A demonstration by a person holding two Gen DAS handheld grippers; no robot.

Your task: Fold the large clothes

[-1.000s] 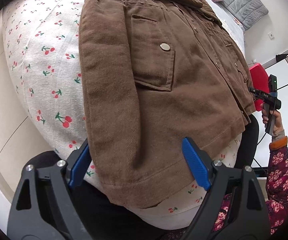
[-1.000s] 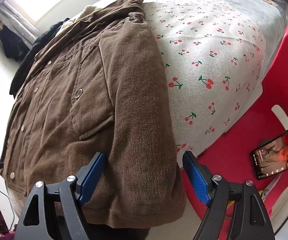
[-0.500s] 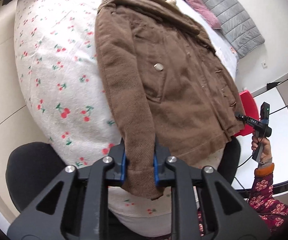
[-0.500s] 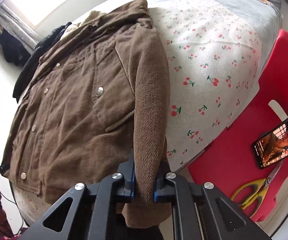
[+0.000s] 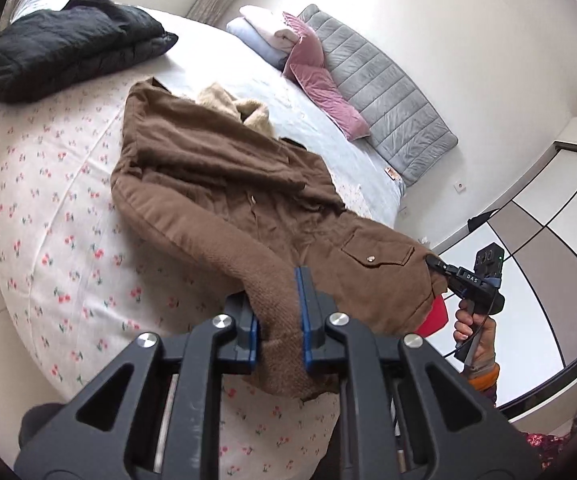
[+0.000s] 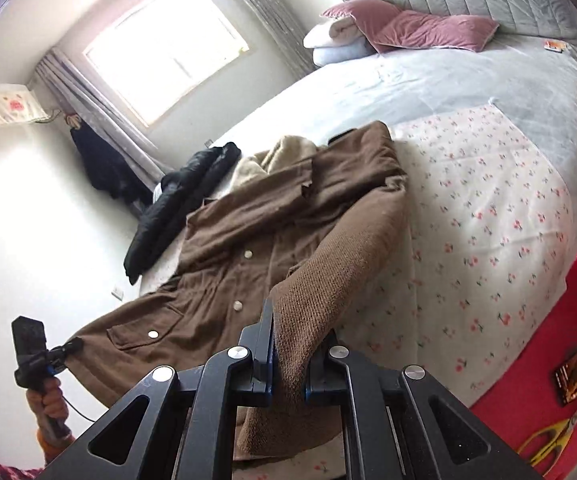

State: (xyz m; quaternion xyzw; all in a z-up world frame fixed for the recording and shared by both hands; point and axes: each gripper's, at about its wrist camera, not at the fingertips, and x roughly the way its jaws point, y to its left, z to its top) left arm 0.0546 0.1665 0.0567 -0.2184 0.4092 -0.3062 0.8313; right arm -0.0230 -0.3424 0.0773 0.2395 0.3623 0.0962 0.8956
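Brown jacket [image 5: 224, 184]: lies front-up on the bed [image 5: 48, 208], collar far, hem near. Judged thick, soft, fairly heavy; it will sag between your two grips. Knit cuffs make bulky, secure holds. Left gripper [image 5: 278, 320]: jaws clenched on the left sleeve [image 5: 248, 264] end. Right gripper [image 6: 288, 356]: jaws clenched on the right sleeve [image 6: 348, 264] end. Hidden: the cuffs' tips hang below the jaws; the near hem drops behind both grippers. Black jacket [image 5: 60, 44] lies far left.
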